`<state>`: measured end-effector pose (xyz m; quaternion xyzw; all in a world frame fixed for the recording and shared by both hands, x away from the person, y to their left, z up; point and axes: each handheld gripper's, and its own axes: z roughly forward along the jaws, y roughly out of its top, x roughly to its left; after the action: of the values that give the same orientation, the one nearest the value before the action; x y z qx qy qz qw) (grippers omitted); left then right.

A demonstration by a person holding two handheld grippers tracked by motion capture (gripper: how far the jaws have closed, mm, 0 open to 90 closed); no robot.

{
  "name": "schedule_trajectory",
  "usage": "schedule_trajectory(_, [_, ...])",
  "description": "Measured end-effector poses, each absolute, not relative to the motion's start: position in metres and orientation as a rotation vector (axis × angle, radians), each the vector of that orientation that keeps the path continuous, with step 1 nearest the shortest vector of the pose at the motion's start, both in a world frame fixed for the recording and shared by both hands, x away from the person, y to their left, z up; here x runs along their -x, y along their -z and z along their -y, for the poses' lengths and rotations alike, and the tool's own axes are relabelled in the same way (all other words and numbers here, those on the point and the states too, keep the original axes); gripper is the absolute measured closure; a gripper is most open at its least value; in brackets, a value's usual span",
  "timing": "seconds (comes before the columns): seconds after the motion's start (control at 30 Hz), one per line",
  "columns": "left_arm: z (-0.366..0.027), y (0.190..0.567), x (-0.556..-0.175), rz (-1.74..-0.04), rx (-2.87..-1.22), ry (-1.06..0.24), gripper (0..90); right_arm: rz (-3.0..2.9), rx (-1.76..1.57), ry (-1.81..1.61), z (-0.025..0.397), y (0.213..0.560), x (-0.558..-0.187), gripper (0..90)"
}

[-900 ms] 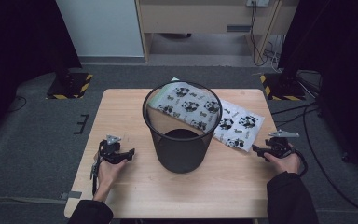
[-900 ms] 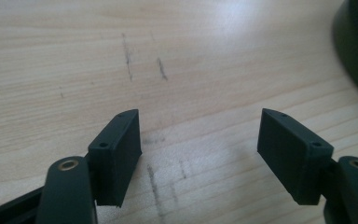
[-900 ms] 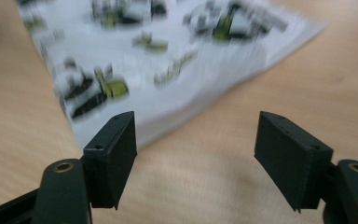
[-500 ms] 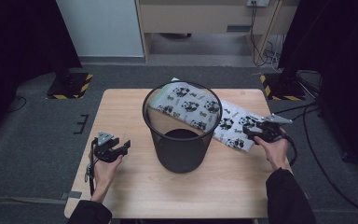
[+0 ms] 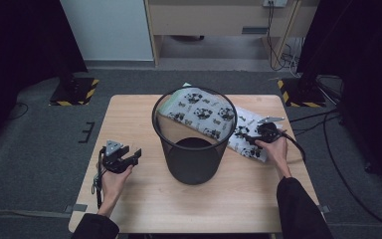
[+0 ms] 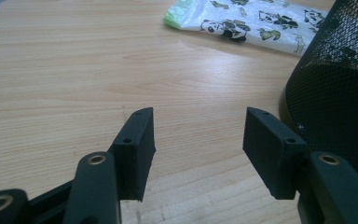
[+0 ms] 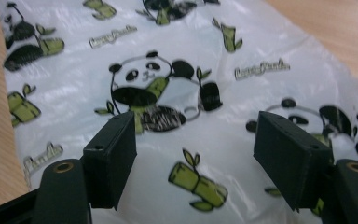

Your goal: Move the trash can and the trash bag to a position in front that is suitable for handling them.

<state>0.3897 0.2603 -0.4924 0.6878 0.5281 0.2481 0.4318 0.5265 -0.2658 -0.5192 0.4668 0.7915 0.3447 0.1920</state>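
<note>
A black wire-mesh wastebasket [image 5: 194,134] stands upright in the middle of the wooden table [image 5: 144,199]. Behind it and to its right lies a flat white plastic bag [image 5: 243,132] printed with pandas and green bamboo. My right gripper [image 5: 252,137] hovers open just over the bag's right part, and its own view has the panda print [image 7: 168,93] between the jaws. My left gripper [image 5: 129,160] is open and holds nothing, low over bare wood to the left of the basket [image 6: 340,93]. The bag's far green edge [image 6: 242,18] lies beyond it.
Grey carpet surrounds the table. Black stands with yellow-striped bases [image 5: 74,92] sit at the back left and back right, and cables [image 5: 328,124] trail on the floor at the right. A wooden cabinet [image 5: 219,20] stands behind.
My right gripper has moved left and forward from the table's right edge onto the bag. My left gripper has drifted slightly nearer and turned toward the basket.
</note>
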Motion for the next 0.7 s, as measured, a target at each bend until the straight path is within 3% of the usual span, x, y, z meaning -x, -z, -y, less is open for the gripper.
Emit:
schedule_trajectory(0.4, [-0.26, 0.488, -0.382, -1.292, -1.69, -0.631, 42.4, -2.298, -1.319, -0.857, 0.282, 0.525, -0.494, 32.4])
schedule_trajectory(0.7, [-0.253, 0.481, -0.375, -1.244, -1.668, -0.656, 42.7, -2.261, -1.4, -0.83, 0.31, 0.523, -0.434, 32.5])
